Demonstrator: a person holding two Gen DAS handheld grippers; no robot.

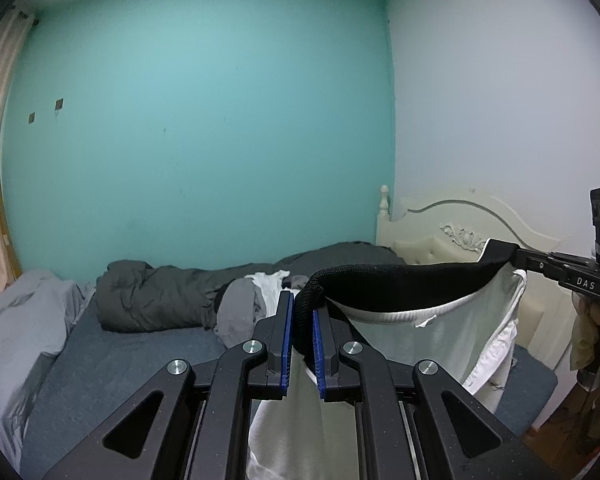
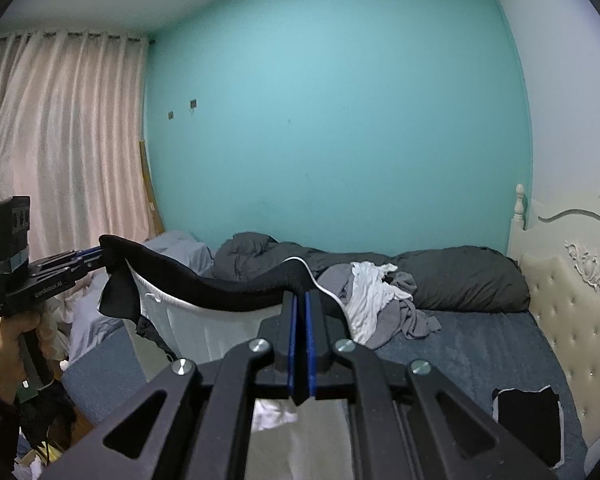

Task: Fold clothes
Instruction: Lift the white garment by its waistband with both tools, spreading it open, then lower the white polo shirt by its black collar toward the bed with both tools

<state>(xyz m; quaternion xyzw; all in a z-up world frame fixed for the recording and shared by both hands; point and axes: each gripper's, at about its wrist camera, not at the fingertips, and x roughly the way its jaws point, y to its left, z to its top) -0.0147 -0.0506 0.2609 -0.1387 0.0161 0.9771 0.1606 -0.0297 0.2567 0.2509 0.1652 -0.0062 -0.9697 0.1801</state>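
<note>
Nearest, the left gripper (image 1: 301, 320) and right gripper (image 2: 301, 316) each pinch an end of the black waistband (image 1: 400, 280), stretching the white garment (image 1: 452, 336), probably shorts, taut above the bed (image 2: 480, 344) to hang straight. Beyond lies the unfolded clothes pile (image 2: 380, 296).

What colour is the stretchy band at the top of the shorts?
Black. The waistband shows best in the left wrist view, stretched between the two grippers.
</note>
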